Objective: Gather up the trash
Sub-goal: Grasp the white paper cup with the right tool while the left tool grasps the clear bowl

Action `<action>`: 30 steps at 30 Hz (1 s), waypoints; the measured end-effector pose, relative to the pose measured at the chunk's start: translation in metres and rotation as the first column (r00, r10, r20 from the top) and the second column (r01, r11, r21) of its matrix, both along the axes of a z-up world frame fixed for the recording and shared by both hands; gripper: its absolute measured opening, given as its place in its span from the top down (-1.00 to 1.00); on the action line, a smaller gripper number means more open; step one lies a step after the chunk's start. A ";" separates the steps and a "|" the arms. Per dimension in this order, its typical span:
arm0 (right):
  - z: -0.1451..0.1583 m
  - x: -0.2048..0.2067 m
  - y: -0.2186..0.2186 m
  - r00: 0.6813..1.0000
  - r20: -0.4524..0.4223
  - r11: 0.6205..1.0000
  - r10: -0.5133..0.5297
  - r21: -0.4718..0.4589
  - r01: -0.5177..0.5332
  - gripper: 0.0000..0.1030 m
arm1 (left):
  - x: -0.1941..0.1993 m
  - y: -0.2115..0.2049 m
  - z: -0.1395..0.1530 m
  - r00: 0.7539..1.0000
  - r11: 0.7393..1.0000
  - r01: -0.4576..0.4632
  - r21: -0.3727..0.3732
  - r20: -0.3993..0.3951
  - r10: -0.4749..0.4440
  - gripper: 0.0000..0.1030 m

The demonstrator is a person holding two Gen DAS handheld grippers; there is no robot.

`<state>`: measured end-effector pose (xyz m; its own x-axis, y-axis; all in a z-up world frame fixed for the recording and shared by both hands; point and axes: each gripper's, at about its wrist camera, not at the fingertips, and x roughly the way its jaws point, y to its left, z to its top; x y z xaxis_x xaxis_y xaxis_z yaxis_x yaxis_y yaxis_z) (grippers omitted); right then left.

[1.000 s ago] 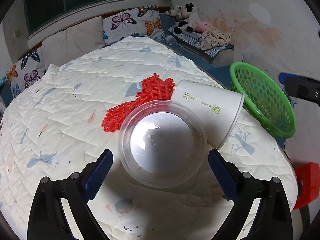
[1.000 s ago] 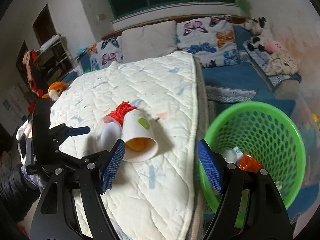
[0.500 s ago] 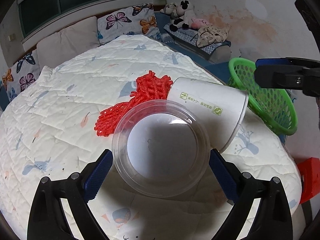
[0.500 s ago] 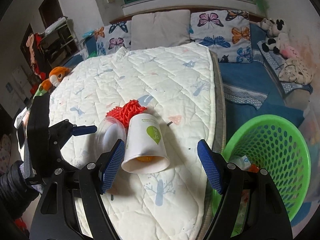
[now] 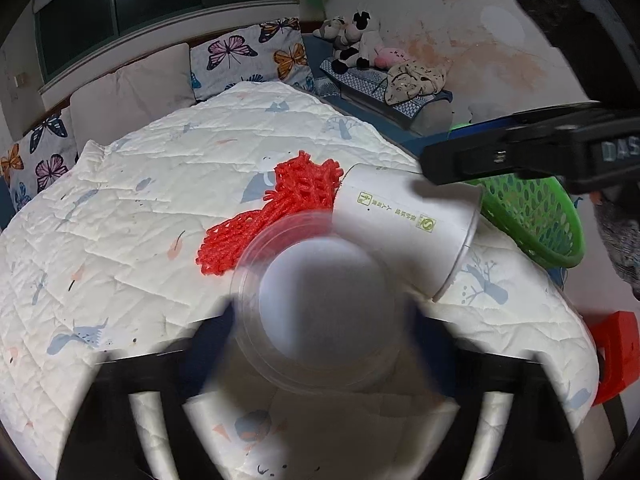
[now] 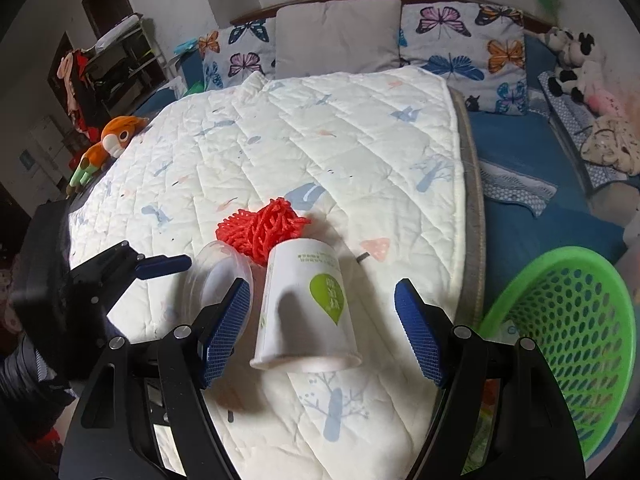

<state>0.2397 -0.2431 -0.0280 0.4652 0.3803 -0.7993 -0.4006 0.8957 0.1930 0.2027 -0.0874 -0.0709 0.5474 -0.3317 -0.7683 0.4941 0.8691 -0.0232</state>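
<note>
Near the quilt's [image 6: 360, 128] right edge, a paper cup [image 6: 306, 308] is straddled, untouched, by the open right gripper [image 6: 322, 334]. The left gripper's [image 5: 320, 324] jaws are closing around a clear lid [image 5: 320, 312]; contact cannot be told through blur. Beyond the edge a green basket [image 6: 580, 344] is seen.

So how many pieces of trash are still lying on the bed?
3: a clear plastic cup by the left gripper, a white paper cup on its side beside it, and a red mesh net just behind them. Others may be hidden.
</note>
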 end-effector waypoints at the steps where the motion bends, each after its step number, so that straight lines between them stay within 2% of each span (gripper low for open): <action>1: -0.001 0.002 0.002 1.000 -0.007 1.000 0.005 0.001 -0.005 -0.45 | 0.000 0.002 0.000 1.000 1.000 -0.006 -0.011 -0.012 0.006 -0.29; 7: -0.010 0.014 0.017 0.999 -0.040 0.999 0.035 -0.027 -0.036 -0.45 | -0.003 0.012 0.001 1.000 1.000 -0.016 -0.026 -0.024 0.015 -0.31; 9: -0.015 0.017 0.022 0.998 -0.057 0.998 0.038 -0.040 -0.040 -0.45 | -0.004 0.014 0.002 1.000 1.000 -0.023 -0.021 -0.015 0.023 -0.50; 11: -0.021 0.020 0.025 0.997 -0.072 0.998 0.040 -0.053 -0.044 -0.45 | -0.006 0.016 0.004 1.000 0.999 -0.025 -0.023 -0.008 0.025 -0.54; 15: -0.031 0.023 0.029 0.994 -0.099 0.996 0.041 -0.070 -0.049 -0.37 | -0.007 0.022 0.006 0.999 0.999 -0.032 -0.012 0.014 0.032 -0.70; 17: -0.035 0.023 0.030 0.993 -0.109 0.996 0.044 -0.075 -0.053 -0.36 | -0.006 0.026 0.006 0.999 0.999 -0.040 -0.012 0.015 0.041 -0.72; 21: -0.039 0.023 0.029 0.991 -0.123 0.996 0.046 -0.072 -0.056 -0.18 | -0.002 0.032 0.003 0.999 0.998 -0.052 -0.021 -0.004 0.052 -0.75; 26: -0.035 0.019 0.028 0.994 -0.100 0.997 0.038 -0.058 -0.044 -0.13 | -0.001 0.028 -0.002 0.999 0.999 -0.035 -0.018 -0.017 0.034 -0.81; 30: -0.026 0.009 0.020 0.999 -0.037 1.000 0.005 -0.003 -0.005 -0.13 | 0.004 0.027 -0.006 0.998 0.999 -0.047 -0.023 -0.037 0.046 -0.81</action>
<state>0.2492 -0.2228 -0.0539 0.4336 0.3799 -0.8171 -0.3976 0.8944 0.2048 0.2063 -0.0602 -0.0768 0.5343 -0.3252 -0.7802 0.4514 0.8902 -0.0619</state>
